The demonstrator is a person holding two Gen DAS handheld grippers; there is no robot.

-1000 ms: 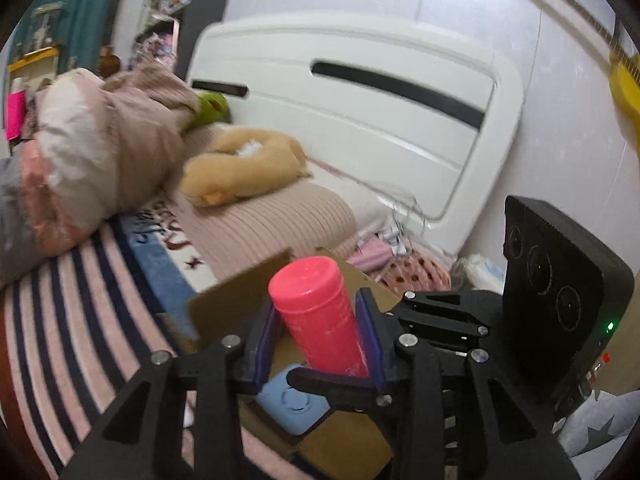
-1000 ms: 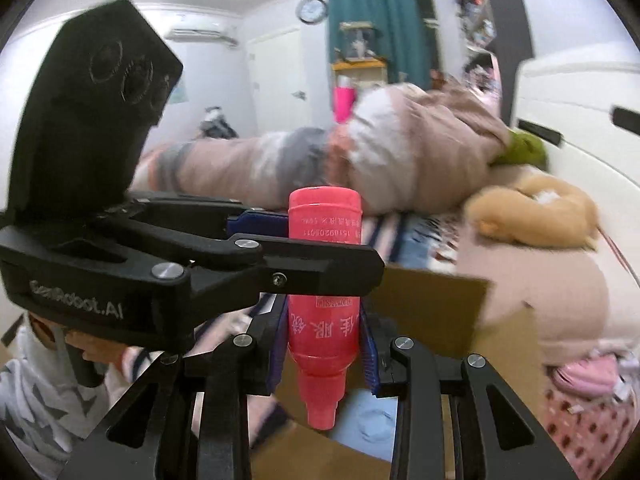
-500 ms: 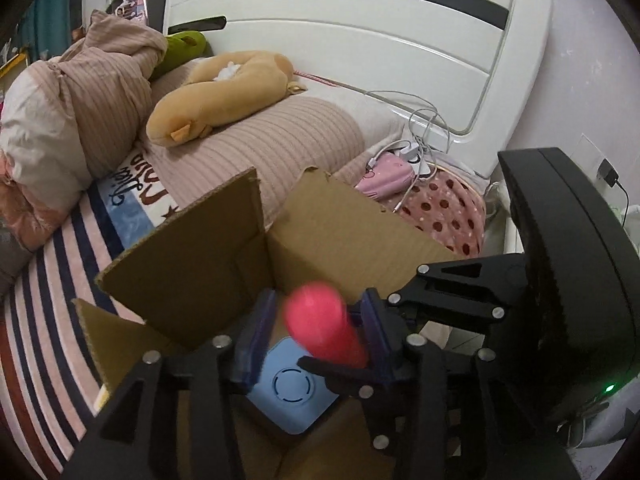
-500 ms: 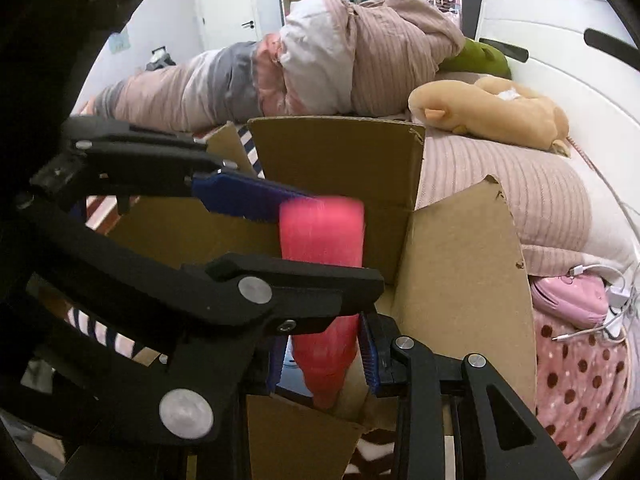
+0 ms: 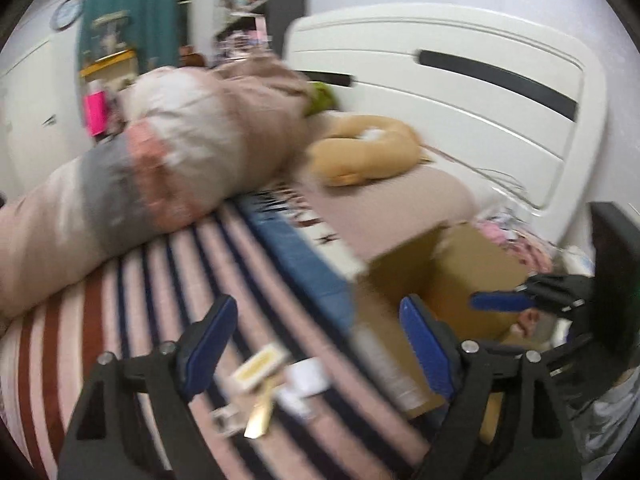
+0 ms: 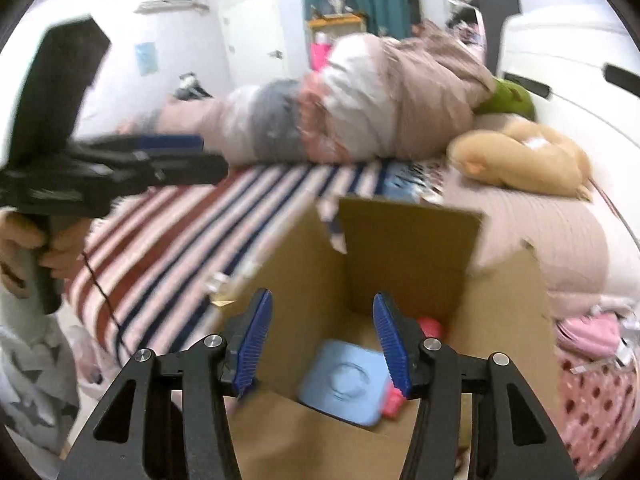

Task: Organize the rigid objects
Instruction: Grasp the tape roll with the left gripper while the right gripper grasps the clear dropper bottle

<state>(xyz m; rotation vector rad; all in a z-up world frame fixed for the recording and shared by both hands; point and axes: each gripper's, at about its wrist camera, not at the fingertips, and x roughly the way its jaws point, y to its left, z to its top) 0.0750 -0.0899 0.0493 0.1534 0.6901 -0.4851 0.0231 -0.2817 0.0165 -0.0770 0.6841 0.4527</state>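
Observation:
An open cardboard box [image 6: 408,256] stands on the bed. Inside it lie a light blue square object [image 6: 344,380] and the pink bottle [image 6: 430,326], partly hidden behind my right finger. My right gripper [image 6: 322,338] is open and empty just above the box opening. My left gripper [image 5: 320,346] is open and empty over the striped bedspread [image 5: 160,280], left of the box [image 5: 448,280]. Below it lie a yellow-and-white small item [image 5: 260,368], a white piece [image 5: 306,376] and other small objects, all blurred.
A rolled duvet [image 6: 352,108] lies across the bed behind the box. A tan plush toy [image 6: 524,160] rests on the pink pillow [image 6: 560,240] by the white headboard [image 5: 460,92]. A pink pouch [image 6: 592,330] with cables lies to the right.
Both grippers have let go of the pink bottle, which now lies in the box. Both have opened; the left has swung left over the striped bedspread, and the right has pulled back above the box.

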